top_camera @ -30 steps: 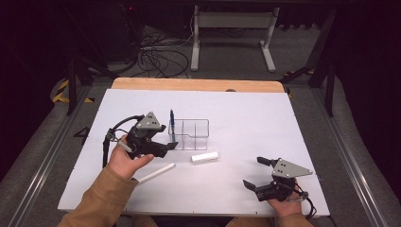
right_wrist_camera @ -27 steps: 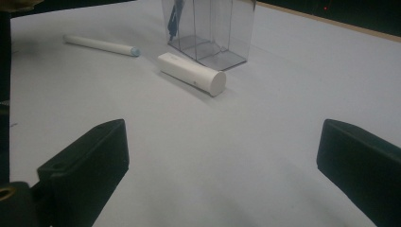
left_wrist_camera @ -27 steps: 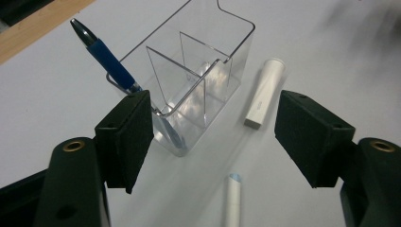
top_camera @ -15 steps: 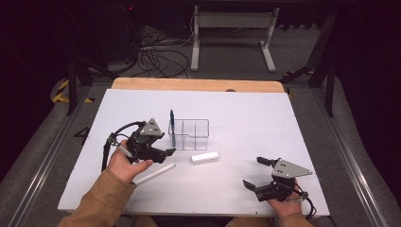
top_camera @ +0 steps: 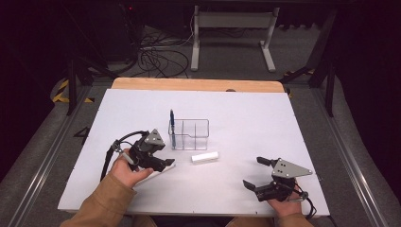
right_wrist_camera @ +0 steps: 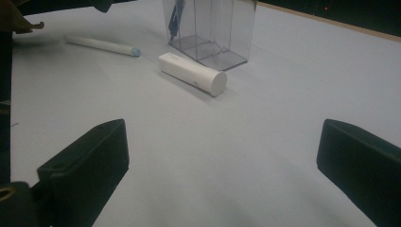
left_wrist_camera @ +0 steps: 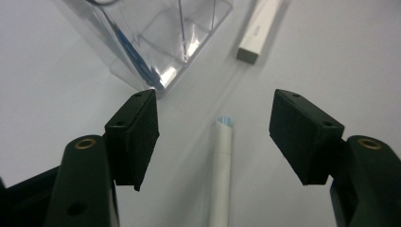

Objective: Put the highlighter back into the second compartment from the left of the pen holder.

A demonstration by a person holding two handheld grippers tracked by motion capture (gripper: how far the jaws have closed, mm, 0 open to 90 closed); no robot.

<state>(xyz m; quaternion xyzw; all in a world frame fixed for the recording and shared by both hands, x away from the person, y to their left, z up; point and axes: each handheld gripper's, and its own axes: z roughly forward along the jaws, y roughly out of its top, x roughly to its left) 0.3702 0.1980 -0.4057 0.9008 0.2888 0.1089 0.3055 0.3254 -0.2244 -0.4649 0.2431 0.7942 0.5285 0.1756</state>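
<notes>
On a white tabletop (top_camera: 246,113), a person's left gripper (left_wrist_camera: 215,137) hovers near the front-left corner with its fingers (left_wrist_camera: 135,135) spread on either side of a white pen (left_wrist_camera: 221,161), not touching it; a clear divided holder (top_camera: 189,134) stands near the middle of the tabletop, a blue pen (top_camera: 172,126) upright in its left compartment; a short white tube (top_camera: 204,157) lies just in front of it; the right gripper (top_camera: 265,174) rests near the front-right corner, fingers (right_wrist_camera: 87,163) wide apart on nothing.
</notes>
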